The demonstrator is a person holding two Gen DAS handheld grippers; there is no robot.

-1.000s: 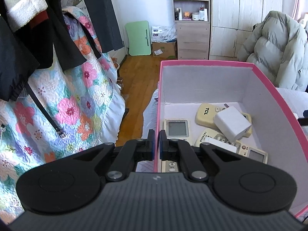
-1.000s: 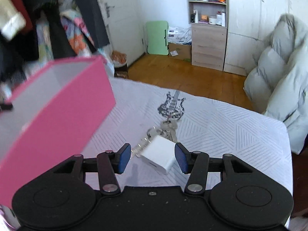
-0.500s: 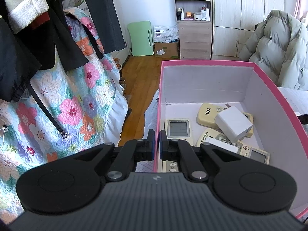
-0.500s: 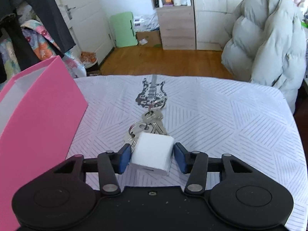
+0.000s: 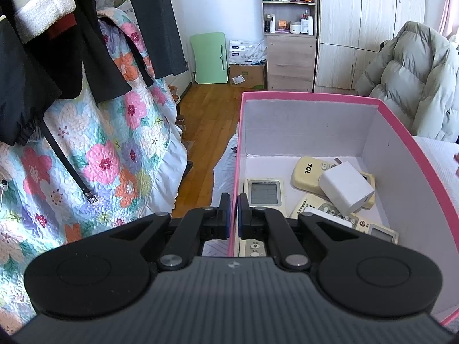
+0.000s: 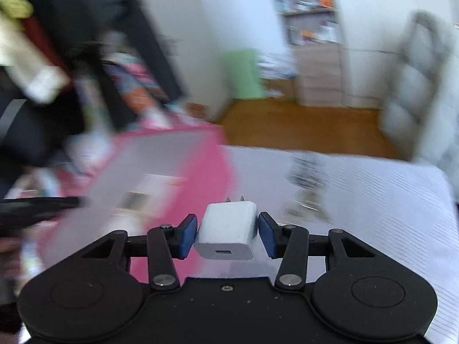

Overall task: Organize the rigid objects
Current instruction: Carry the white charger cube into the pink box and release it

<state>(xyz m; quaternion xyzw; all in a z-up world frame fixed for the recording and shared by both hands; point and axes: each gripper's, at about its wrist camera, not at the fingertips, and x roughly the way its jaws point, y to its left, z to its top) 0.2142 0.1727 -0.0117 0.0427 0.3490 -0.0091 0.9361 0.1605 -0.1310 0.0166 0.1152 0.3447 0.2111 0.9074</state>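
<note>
The pink box (image 5: 401, 140) is taken as the landmark. At its near left wall, the left claw (image 5: 233, 219) is being kept clamped on that wall, one pad outside and one inside. Inside the box, three remote controls are lying on the floor: a white remote (image 5: 264, 192) nearest the clamped wall, a cream remote (image 5: 308, 172) marked TCL behind it, and a third remote (image 5: 370, 226) toward the right wall. A white charger (image 5: 344, 187) is resting on top of them.

To the right of the box, above the bed (image 6: 387, 200), a second white charger (image 6: 226, 232) is being gripped by the right claw (image 6: 228, 236), prongs pointing away. The surroundings are blurred.
</note>
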